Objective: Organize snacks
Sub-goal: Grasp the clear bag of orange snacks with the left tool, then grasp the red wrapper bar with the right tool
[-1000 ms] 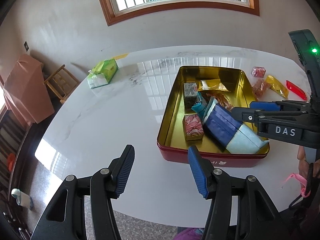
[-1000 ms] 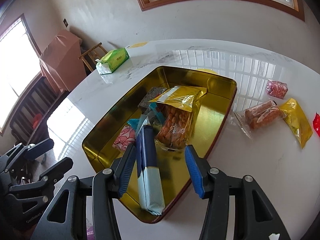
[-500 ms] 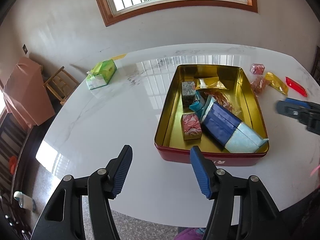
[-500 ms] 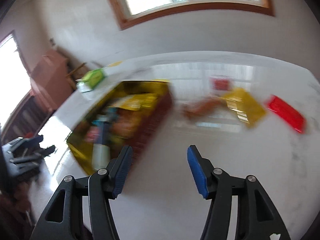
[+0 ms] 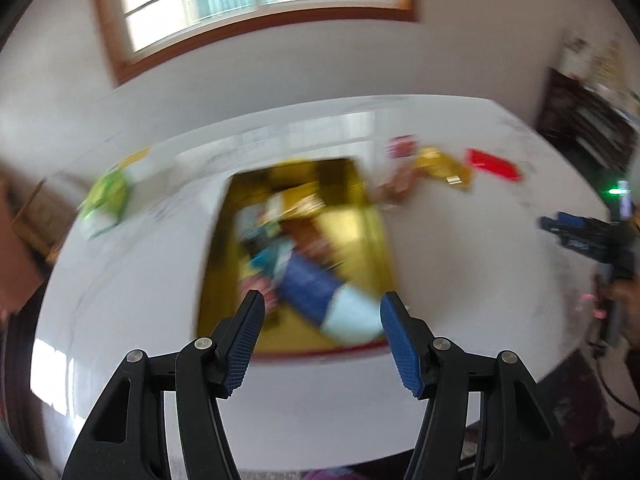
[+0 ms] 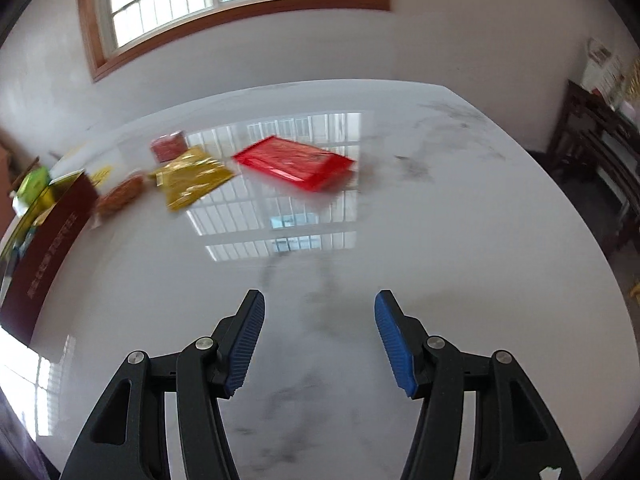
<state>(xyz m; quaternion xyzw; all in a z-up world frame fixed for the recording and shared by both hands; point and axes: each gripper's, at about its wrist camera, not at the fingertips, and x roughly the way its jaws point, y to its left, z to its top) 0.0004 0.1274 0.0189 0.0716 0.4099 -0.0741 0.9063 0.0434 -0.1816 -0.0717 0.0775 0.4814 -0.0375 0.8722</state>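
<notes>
Now the right gripper (image 6: 319, 338) has swung off the tin (image 6: 44, 236), where a second ago its fingers straddled the blue-and-white packet (image 5: 320, 300), and it faces the open surface (image 6: 400, 240) to the right with its fingers spread wide and holding nothing. That packet lies in the near part of the tin, so the drop looks finished and the next pick is being lined up. Ahead of the right gripper, at the far side of the surface, lies the red packet (image 6: 294, 162), flat, its long axis running left to right and slanting slightly nearer toward the right end. Left of it sit the gold packet (image 6: 192, 180), a small pink-red pack (image 6: 169, 146) and a clear bag of orange snacks (image 6: 120, 196), the last just beside the tin's red wall. The left gripper (image 5: 322, 340) has shifted too, hovering over the tin's near rim, fingers apart and empty; its view is badly blurred. A green tissue pack (image 5: 106, 200) sits at far left.
</notes>
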